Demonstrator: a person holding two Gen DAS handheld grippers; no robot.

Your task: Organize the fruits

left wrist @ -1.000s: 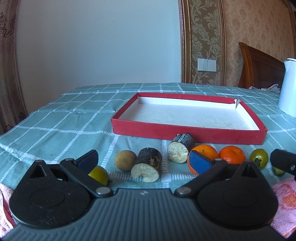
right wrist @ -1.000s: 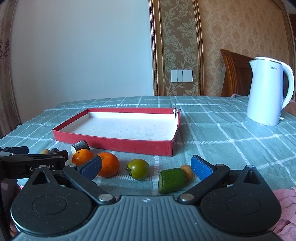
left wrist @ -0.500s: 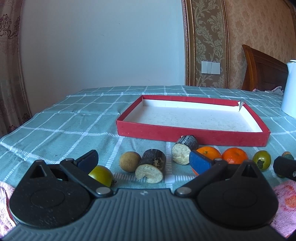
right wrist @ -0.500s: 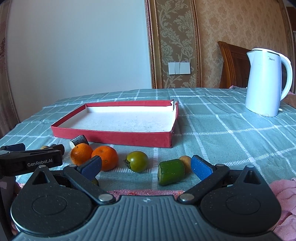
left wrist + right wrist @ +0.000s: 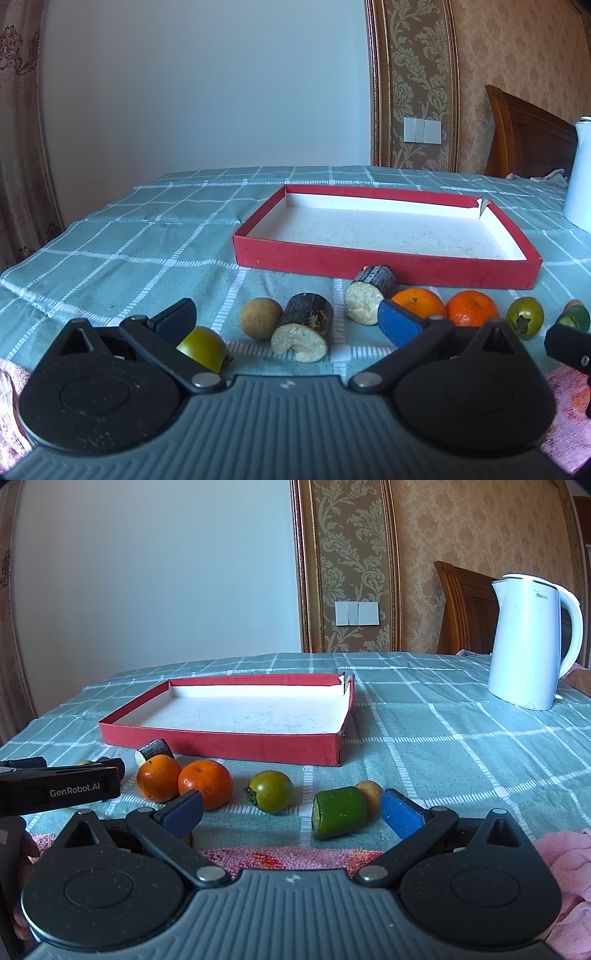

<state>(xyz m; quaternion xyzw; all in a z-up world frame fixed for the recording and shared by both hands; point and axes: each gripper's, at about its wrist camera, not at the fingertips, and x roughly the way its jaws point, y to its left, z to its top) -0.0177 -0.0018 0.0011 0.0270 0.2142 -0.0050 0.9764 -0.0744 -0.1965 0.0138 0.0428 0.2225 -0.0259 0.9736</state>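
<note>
Both grippers, left (image 5: 286,319) and right (image 5: 291,810), are hovering with fingers apart, holding nothing. Fruits (image 5: 205,788) are lying before the empty red tray (image 5: 221,744). Risk: round pieces rolling if nudged.

Both grippers open, held low

The left gripper (image 5: 286,319) and the right gripper (image 5: 291,806) are each level, facing forward with jaws spread wide and nothing between the blue pads. The left gripper's side shows in the right view
</note>
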